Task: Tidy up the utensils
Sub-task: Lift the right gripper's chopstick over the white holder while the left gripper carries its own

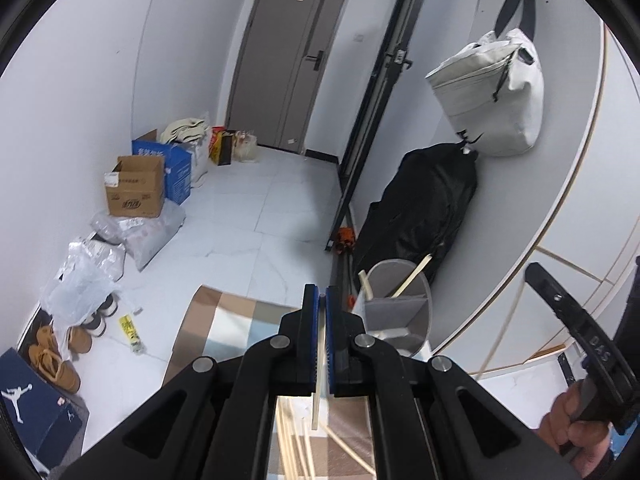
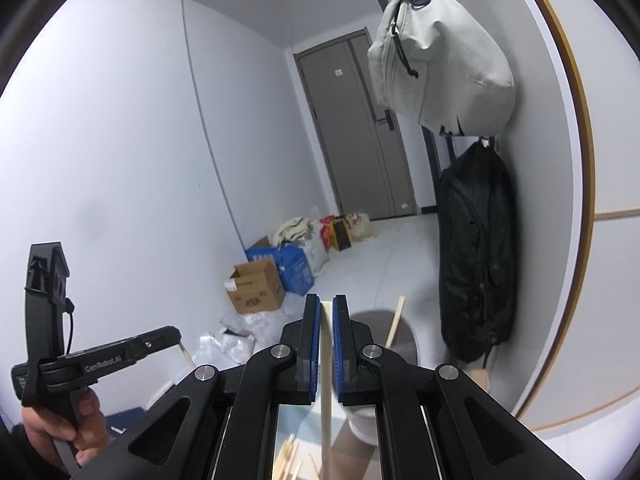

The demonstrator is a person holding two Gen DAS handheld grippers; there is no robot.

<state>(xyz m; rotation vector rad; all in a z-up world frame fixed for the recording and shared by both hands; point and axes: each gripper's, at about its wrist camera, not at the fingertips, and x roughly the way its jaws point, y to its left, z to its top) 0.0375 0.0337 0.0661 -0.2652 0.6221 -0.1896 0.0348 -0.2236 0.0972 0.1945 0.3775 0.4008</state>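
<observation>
I have one chopstick (image 1: 317,392) pinched in my left gripper (image 1: 321,294) and another (image 2: 326,360) in my right gripper (image 2: 326,304), two already stand in the grey holder (image 1: 400,308), and several loose chopsticks (image 1: 292,448) remain on the mat below.

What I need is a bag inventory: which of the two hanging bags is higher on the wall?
The light grey fabric bag, with a black zip cord; the black fabric bag hangs below it.
</observation>
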